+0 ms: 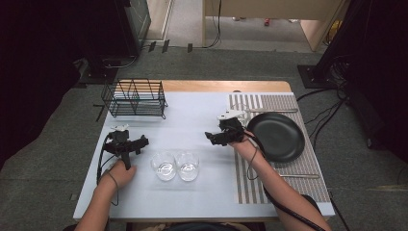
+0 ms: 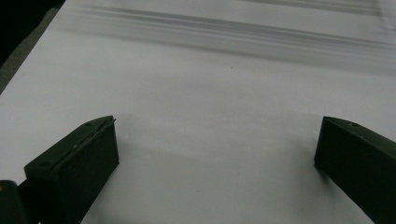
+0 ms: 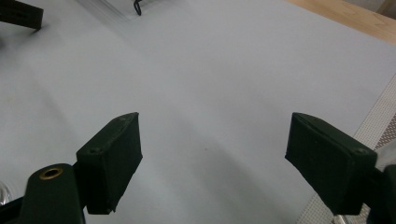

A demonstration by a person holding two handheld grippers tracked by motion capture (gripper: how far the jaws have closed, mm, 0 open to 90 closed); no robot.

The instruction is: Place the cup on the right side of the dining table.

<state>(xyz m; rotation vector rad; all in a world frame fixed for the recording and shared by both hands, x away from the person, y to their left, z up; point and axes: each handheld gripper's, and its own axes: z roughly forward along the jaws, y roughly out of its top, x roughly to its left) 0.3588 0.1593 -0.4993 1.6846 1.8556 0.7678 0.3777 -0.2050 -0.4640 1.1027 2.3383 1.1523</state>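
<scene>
My left gripper (image 1: 139,143) hovers low over the left part of the white table cover (image 1: 192,120), held by a hand near the front. Its jaws stand wide open with nothing between them, and its own view has the left gripper (image 2: 217,135) over bare cover. My right gripper (image 1: 214,137) is near the table's middle, just left of a black plate (image 1: 275,136). It is open and empty too; the right gripper (image 3: 215,140) looks across bare cover. Two clear glasses (image 1: 164,166) (image 1: 187,166) stand side by side between the grippers, toward the front.
A black wire rack (image 1: 134,98) stands at the back left; one foot of the rack (image 3: 137,5) shows far off. The plate lies on a striped placemat (image 1: 288,103) with cutlery (image 1: 269,110) behind it and another piece (image 1: 299,175) in front. The placemat's edge (image 3: 378,121) is beside my right jaw.
</scene>
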